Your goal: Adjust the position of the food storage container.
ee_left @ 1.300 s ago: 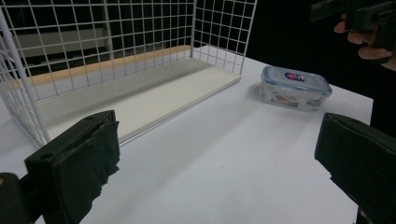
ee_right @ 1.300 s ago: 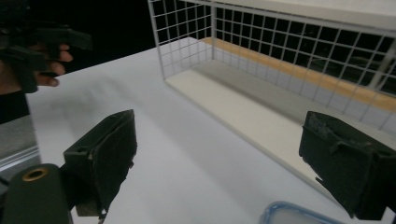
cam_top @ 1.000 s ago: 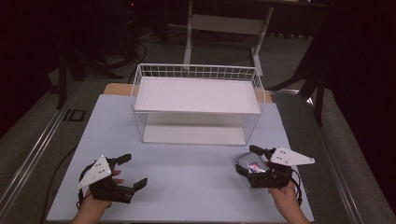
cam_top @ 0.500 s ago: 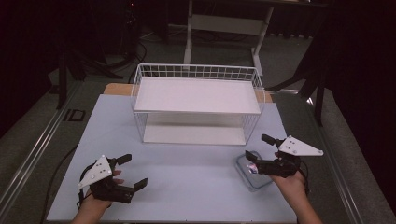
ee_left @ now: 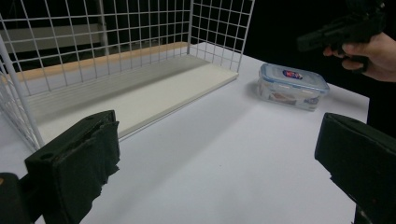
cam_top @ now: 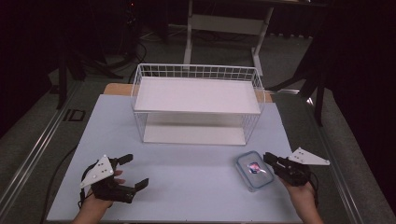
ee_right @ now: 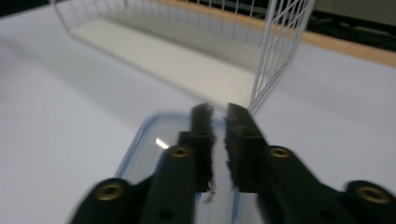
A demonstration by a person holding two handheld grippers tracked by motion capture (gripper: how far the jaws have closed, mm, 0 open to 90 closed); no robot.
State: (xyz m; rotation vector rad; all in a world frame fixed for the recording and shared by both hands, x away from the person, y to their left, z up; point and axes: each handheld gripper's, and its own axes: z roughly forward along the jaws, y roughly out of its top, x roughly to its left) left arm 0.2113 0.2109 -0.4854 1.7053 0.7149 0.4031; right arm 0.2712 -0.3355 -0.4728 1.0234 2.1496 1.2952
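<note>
- Clear plastic container (cam_top: 255,170) w/ blue-rimmed snap lid: flat on the white table (cam_top: 187,196), front-right area, just in front of the wire rack's right front corner but apart from it. Small red/blue label on the lid centre. In left gripper view the container (ee_left: 293,86) sits upright, lid on, some contents visible through the wall but too small to ID.
- Right gripper (cam_top: 270,159): at the container's right edge, tips at/over the lid rim; can't tell from high view if touching. In right gripper view the right gripper (ee_right: 218,116) hangs over the lid, jaws just closed to a thin slit, nothing between them. View is blurred.
- Right hand (cam_top: 301,193) comes in from bottom right, grey plate on top of the gripper. Also seen far off in left gripper view, hand above and beyond the container.
- Left gripper (cam_top: 135,171): front-left of table, well apart from the container, jaws spread wide, nothing between. Left gripper view: left gripper (ee_left: 219,154), both black pads wide apart, bare table between them.
- Left hand (cam_top: 100,198) low at bottom left edge.
- Wire rack (cam_top: 198,71): white, two levels, mid-table behind the container; white board on top level, another board on the bottom.
- Beyond the table: dark floor, a desk frame (cam_top: 224,23) at the back.
</note>
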